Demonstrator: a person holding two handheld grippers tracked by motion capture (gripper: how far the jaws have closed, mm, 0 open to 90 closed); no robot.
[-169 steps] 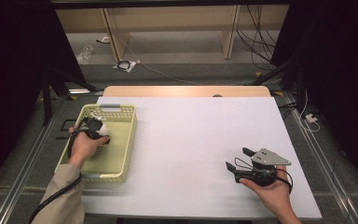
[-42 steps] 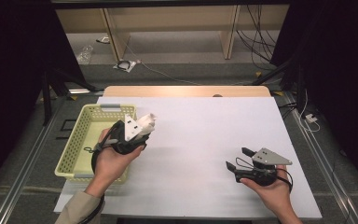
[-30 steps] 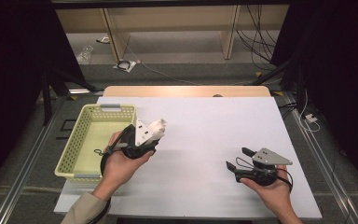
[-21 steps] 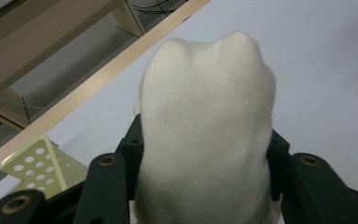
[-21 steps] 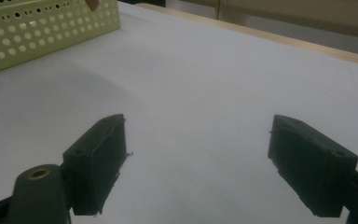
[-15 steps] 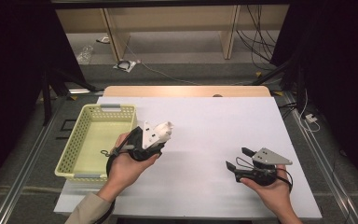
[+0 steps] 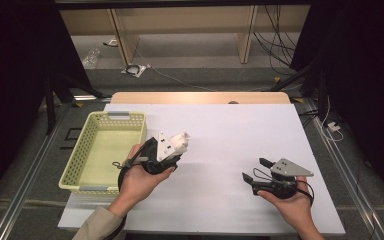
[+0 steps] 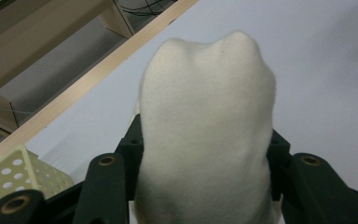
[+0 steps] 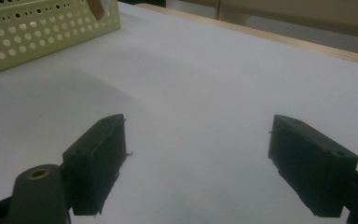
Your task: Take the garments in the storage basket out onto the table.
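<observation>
Cream sock (image 8: 205,140), pale-yellow perforated basket (image 7: 75,172)

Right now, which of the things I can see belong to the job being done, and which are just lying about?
Part of the job:
- left gripper, shut on a white sock
- yellow basket beside it
- right gripper, jaws open, resting on the white table

Just lying about:
- cables on the floor beyond the table
- wooden shelf behind

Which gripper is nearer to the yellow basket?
Left. The left gripper, clamping a white sock, is just beside the basket; the right gripper rests far across the table.
</observation>
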